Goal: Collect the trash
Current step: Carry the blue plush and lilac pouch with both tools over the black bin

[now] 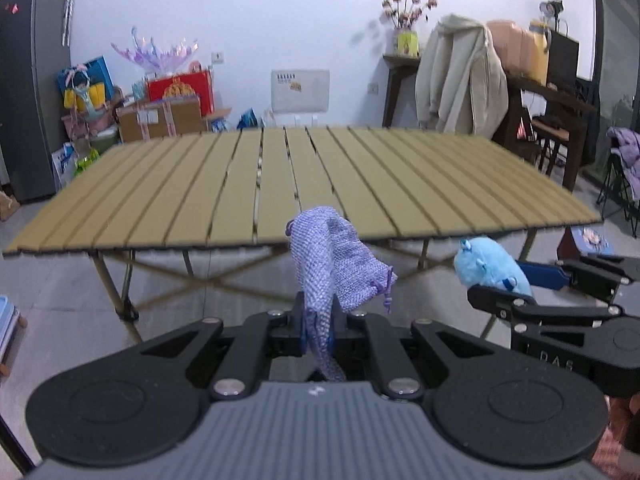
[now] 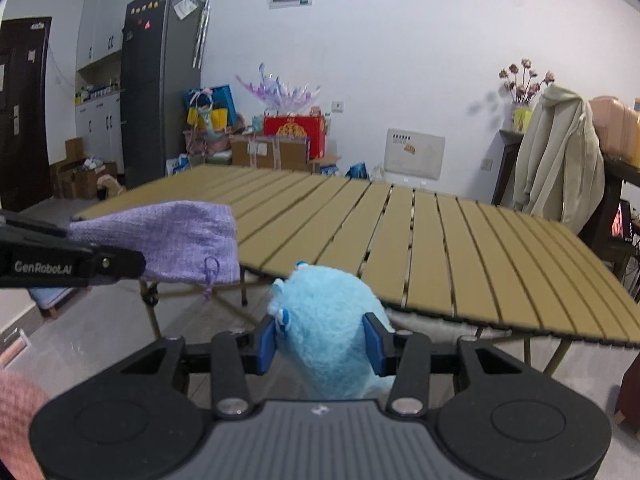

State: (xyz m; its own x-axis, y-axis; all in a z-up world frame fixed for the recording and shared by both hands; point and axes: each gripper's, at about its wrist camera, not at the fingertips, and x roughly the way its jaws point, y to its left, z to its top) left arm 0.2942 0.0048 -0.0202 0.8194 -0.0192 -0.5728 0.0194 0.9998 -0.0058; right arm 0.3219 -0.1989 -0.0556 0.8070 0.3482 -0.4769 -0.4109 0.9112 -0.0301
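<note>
Slatted table [image 1: 280, 184] ahead; left gripper [image 1: 318, 332] clamps the purple pouch [image 1: 332, 264], right gripper [image 2: 324, 344] squeezes the blue plush [image 2: 328, 332]; only the right view shows a door [image 2: 20, 112].

Two wrist fisheyes side by side near the slatted table [image 1: 280, 184], both facing its far wall.

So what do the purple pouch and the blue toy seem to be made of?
Purple pouch: coarse woven fabric, matte; the open weave and thin drawstring show. Blue toy: fluffy plush, probably synthetic pile; fuzzy outline, dented where the tongs squeeze it.
</note>
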